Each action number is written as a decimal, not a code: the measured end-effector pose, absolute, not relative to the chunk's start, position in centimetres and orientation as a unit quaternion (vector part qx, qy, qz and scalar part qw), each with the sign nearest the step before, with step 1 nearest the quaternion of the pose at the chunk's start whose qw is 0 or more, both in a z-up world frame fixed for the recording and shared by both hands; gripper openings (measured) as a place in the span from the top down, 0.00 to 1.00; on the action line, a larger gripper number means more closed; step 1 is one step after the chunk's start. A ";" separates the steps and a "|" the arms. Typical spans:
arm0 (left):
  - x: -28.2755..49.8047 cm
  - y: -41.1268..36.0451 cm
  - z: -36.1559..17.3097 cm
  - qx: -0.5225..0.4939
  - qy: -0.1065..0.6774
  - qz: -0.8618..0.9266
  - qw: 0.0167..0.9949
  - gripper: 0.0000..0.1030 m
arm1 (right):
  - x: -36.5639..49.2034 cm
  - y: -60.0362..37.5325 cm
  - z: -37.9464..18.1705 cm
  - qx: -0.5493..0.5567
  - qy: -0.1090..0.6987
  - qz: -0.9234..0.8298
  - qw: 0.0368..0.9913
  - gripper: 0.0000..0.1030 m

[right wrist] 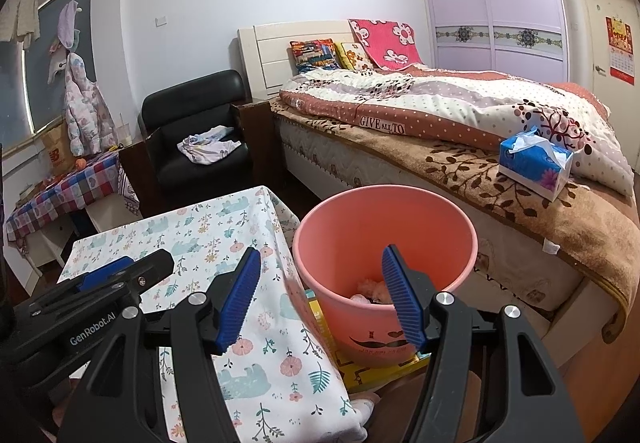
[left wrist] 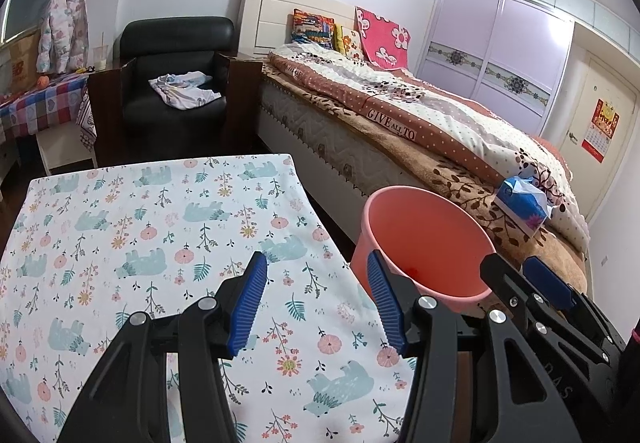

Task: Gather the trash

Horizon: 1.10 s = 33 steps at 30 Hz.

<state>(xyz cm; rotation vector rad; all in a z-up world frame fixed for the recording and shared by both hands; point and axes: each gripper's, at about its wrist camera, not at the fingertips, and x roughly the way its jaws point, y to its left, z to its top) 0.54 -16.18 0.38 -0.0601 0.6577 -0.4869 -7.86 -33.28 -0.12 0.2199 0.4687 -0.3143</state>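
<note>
A pink plastic bin (right wrist: 348, 307) stands on the floor between the small table and the bed; it also shows in the left wrist view (left wrist: 424, 227). Crumpled trash (right wrist: 370, 291) lies at its bottom. My left gripper (left wrist: 318, 301) is open and empty, above the table's right edge beside the bin. My right gripper (right wrist: 320, 297) is open and empty, held just in front of the bin's near rim. Each gripper shows in the other's view, the left one (right wrist: 108, 275) and the right one (left wrist: 524, 275).
A table with a floral bear cloth (left wrist: 160, 243) sits left of the bin. The bed (right wrist: 480, 147) lies to the right with a blue tissue box (right wrist: 534, 165) near its edge. A black armchair (left wrist: 176, 83) holding clothes stands behind. A yellow flat item (right wrist: 376, 373) lies under the bin.
</note>
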 end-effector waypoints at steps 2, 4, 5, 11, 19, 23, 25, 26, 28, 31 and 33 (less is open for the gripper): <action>0.5 -16.2 0.3 -0.029 0.321 -0.237 0.917 0.50 | -7.8 -33.3 -0.1 0.108 0.231 -0.155 0.955 0.38; 0.5 -16.3 0.2 -0.028 0.321 -0.237 0.917 0.50 | -7.9 -33.2 -0.2 0.109 0.231 -0.154 0.954 0.38; 0.4 -16.3 0.1 -0.027 0.321 -0.236 0.917 0.50 | -8.0 -33.1 -0.3 0.109 0.232 -0.154 0.954 0.38; 0.4 -16.3 0.0 -0.028 0.322 -0.235 0.917 0.50 | -8.1 -33.0 -0.5 0.109 0.232 -0.153 0.954 0.38; 0.2 -16.1 -0.3 -0.025 0.322 -0.236 0.916 0.50 | -8.1 -33.0 -0.5 0.109 0.233 -0.153 0.954 0.38; -0.1 -16.2 -0.3 -0.023 0.322 -0.238 0.916 0.50 | -8.1 -33.0 -0.5 0.109 0.233 -0.153 0.954 0.38; -0.1 -16.1 -0.3 -0.023 0.321 -0.238 0.916 0.50 | -8.1 -33.0 -0.5 0.109 0.233 -0.154 0.954 0.38; -0.1 -16.2 -0.3 -0.023 0.322 -0.238 0.916 0.50 | -8.1 -33.0 -0.5 0.108 0.234 -0.154 0.954 0.38; -0.1 -16.1 -0.3 -0.023 0.322 -0.238 0.916 0.50 | -8.3 -32.9 -0.7 0.108 0.234 -0.155 0.954 0.38; -0.1 -16.3 -0.3 -0.023 0.323 -0.238 0.916 0.50 | -8.3 -32.9 -0.8 0.107 0.235 -0.156 0.954 0.38; -0.2 -16.3 -0.3 -0.022 0.324 -0.239 0.915 0.50 | -8.2 -32.9 -0.7 0.108 0.234 -0.155 0.954 0.38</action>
